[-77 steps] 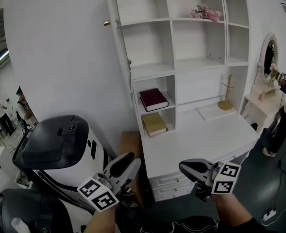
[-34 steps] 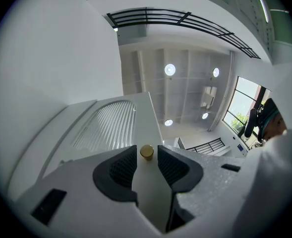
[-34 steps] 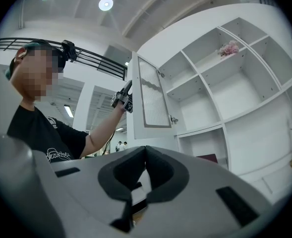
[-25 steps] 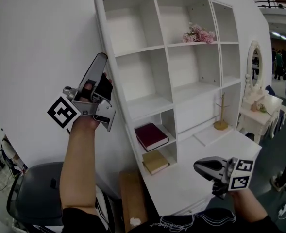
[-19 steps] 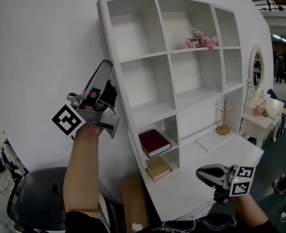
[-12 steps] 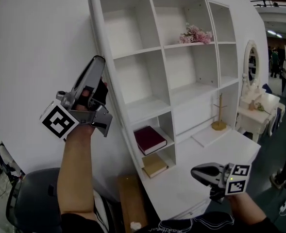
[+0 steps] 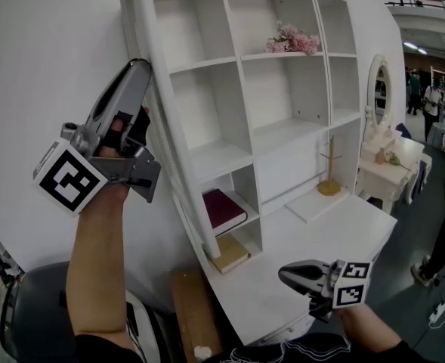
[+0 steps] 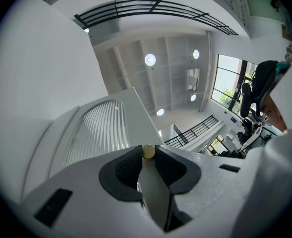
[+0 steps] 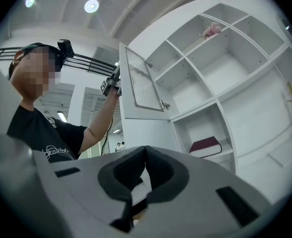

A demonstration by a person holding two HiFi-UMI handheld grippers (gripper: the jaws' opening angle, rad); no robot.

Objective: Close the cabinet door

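Brass knob (image 8: 148, 151) in just-closed left tongs (image 7: 137, 68)

There is one cabinet door (image 9: 142, 83), and it has one brass knob (image 8: 148, 151). Two grippers are in view, the left gripper (image 7: 137, 68) and the right gripper (image 7: 285, 272). Each has two fingers and one marker cube. The left one's fingers have just been closing, with that single knob between them. The shelves hold two books, one dark red book (image 7: 222, 209) and one tan book (image 7: 227, 256). There is also one bunch of pink flowers (image 7: 286, 41), one wooden stand (image 7: 329, 178) and one oval mirror (image 7: 378, 89). Four round ceiling lights (image 8: 149, 59) show overhead.
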